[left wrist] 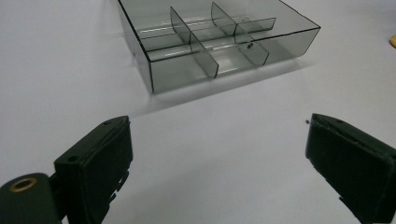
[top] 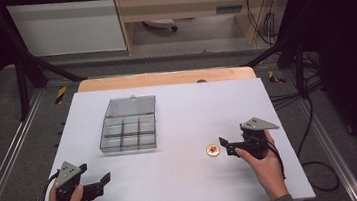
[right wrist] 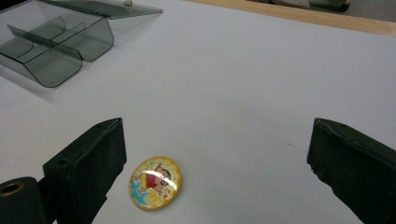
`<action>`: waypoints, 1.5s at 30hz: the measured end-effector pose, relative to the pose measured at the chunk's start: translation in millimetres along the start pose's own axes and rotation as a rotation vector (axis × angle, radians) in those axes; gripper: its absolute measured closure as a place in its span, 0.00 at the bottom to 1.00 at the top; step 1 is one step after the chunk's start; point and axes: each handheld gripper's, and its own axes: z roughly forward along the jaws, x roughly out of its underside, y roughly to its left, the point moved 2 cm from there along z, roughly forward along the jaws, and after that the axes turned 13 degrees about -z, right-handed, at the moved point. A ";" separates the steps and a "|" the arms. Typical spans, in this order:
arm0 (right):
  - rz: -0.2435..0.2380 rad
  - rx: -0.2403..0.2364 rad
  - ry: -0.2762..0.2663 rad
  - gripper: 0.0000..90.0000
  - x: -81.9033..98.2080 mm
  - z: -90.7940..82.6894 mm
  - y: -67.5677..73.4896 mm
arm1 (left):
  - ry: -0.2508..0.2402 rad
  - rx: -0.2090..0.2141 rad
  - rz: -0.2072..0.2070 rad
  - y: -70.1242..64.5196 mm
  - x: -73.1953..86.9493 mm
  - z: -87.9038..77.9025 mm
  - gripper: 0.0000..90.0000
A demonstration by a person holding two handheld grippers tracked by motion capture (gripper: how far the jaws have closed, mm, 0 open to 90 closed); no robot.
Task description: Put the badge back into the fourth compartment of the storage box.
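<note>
A: While the right claw [right wrist: 217, 163] gapes wide, where's the badge [right wrist: 155, 182]?
B: On the tabletop [top: 184, 175] between its jaws, well apart from the divided box [top: 128, 132]. Left claw [left wrist: 219, 163] wide too, empty.

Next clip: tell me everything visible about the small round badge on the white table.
The badge is a small round disc with a glossy, domed face that catches the light, yellow-rimmed, printed with a cartoon figure in red and blue. It lies flat, face up, on the white table, to the right of the clear compartment box and apart from it. The right hand-held gripper has its jaws wide open just beside it; in the right gripper view it lies between them, nearer one jaw, untouched.
</note>
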 end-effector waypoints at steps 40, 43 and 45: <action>-0.048 -0.109 0.211 0.28 5.8 38.3 42.8 | 0.023 0.005 0.007 -1.0 1.5 2.3 0.08; -0.042 -0.101 0.201 0.33 5.3 37.6 41.1 | 0.023 0.004 0.006 -0.9 1.5 2.6 0.08; -0.042 -0.098 0.203 0.36 6.4 38.3 40.0 | 0.022 0.004 0.004 -0.7 1.4 2.5 0.08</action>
